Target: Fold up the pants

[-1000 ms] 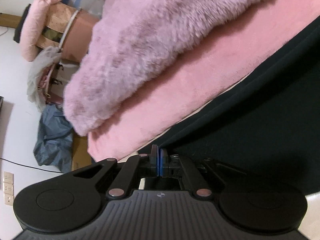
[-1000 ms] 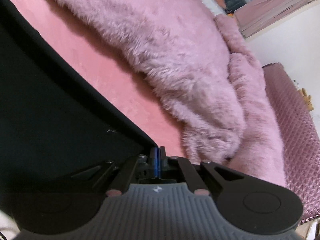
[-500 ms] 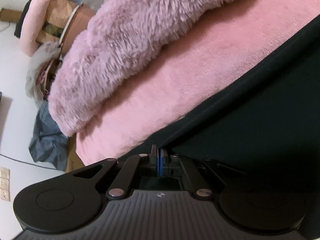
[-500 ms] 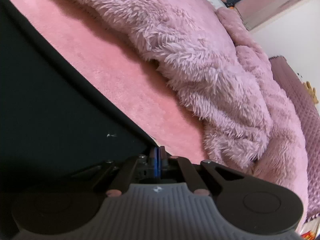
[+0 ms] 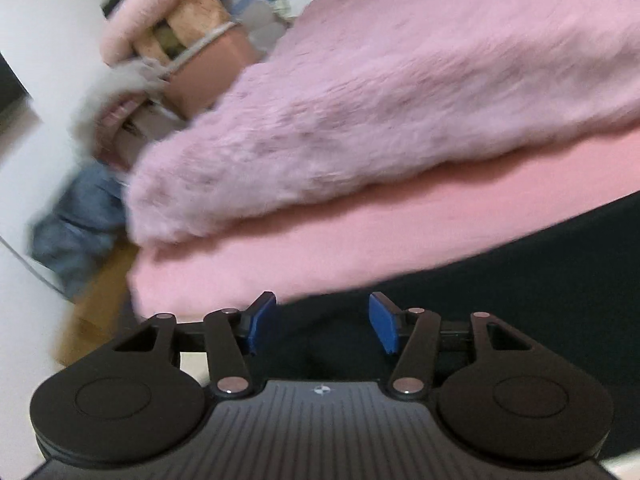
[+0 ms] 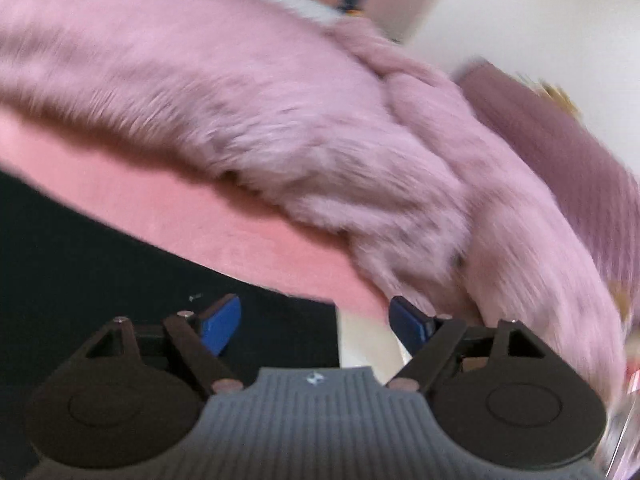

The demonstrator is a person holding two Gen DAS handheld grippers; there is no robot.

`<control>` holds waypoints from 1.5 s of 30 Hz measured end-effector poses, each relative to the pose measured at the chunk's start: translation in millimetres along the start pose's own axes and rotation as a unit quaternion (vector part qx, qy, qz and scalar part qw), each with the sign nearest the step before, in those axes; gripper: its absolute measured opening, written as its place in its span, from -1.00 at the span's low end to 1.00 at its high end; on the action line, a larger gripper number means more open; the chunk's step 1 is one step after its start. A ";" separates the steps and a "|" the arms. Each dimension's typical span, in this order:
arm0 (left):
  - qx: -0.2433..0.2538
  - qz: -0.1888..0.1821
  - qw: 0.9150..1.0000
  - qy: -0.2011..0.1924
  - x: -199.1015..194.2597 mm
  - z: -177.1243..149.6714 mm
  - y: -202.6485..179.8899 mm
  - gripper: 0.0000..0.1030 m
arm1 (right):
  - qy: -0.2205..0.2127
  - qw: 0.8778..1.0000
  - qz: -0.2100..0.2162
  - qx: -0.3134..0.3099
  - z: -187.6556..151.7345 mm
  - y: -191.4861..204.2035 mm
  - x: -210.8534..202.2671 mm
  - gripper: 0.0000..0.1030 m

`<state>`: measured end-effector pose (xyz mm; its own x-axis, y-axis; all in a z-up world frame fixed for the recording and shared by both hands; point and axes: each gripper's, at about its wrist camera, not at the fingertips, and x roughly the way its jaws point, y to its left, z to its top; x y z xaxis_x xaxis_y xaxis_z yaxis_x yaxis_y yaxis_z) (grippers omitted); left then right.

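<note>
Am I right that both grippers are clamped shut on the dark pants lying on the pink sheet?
Not quite: both grippers are open. The left gripper and right gripper show blue pads spread apart in their wrist views, over the dark pants on the pink sheet.

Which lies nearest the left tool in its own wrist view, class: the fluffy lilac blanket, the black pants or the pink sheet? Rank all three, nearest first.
Measured from the left tool:
1. Black pants: directly under and between the open fingers, spreading to the right.
2. Pink sheet: the strip just beyond the pants' edge.
3. Fluffy lilac blanket: heaped behind the sheet, filling the upper view.
</note>
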<state>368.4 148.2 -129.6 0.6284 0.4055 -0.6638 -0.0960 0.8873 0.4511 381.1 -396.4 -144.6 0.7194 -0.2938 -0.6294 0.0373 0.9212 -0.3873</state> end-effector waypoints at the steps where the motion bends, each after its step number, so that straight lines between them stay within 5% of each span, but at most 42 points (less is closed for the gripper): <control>1: -0.017 -0.030 0.999 0.001 -11.4 -5.3 -3.1 0.12 | -0.003 0.999 0.012 0.049 -9.1 -11.5 -13.7 0.49; 4: -0.080 -0.095 0.992 0.004 -36.6 -25.7 -9.0 0.12 | -0.003 0.980 0.043 0.196 -45.1 -39.3 -48.5 0.49; 8: -0.175 -0.155 0.972 0.020 -44.0 -54.4 -9.0 0.12 | 0.015 0.914 0.080 0.398 -109.3 -60.0 -74.3 0.49; 14: -0.345 -0.181 0.919 0.063 -24.3 -88.5 12.3 0.12 | 0.024 0.819 0.107 0.563 -154.1 -60.6 -56.8 0.27; 16: -0.380 -0.181 0.904 0.071 -15.5 -94.7 19.3 0.12 | 0.019 0.807 0.114 0.579 -155.0 -53.9 -51.5 0.19; 22: -0.440 -0.189 0.876 0.060 4.7 -95.1 30.0 0.14 | 0.010 0.810 0.100 0.578 -146.1 -49.8 -38.9 0.10; 24: -0.443 -0.179 0.876 0.056 10.1 -92.9 28.3 0.11 | 0.006 0.806 0.097 0.583 -146.6 -50.7 -36.5 0.00; 26: -0.442 -0.157 0.882 0.058 11.8 -86.4 24.4 -0.23 | 0.006 0.805 0.085 0.587 -147.3 -49.6 -36.3 -0.23; 28: -0.426 -0.119 0.894 0.067 7.8 -82.3 18.6 -0.80 | 0.009 0.803 0.071 0.591 -146.5 -48.2 -35.4 -0.60; 31: -0.435 -0.105 0.891 0.073 7.7 -79.1 16.9 -0.87 | 0.009 0.808 0.050 0.587 -146.5 -48.1 -39.8 -0.83; 34: -0.426 -0.104 0.894 0.088 -0.6 -80.1 15.7 -0.88 | 0.014 0.831 0.029 0.555 -140.0 -50.4 -46.0 -0.90; 40: -0.401 -0.141 0.898 0.112 -53.7 -105.6 -15.3 -0.89 | 0.039 0.852 -0.010 0.523 -158.0 -86.0 -64.5 -0.95; 45: -0.402 -0.206 0.882 0.136 -95.9 -133.3 -47.1 -0.89 | 0.065 0.864 -0.073 0.493 -184.8 -133.6 -83.6 -0.96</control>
<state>209.8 96.8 -166.8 0.5398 -0.0470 -0.8405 -0.4885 0.7956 -0.3582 187.8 -542.1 -164.8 0.5748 -0.3923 -0.7182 0.7409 0.6221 0.2531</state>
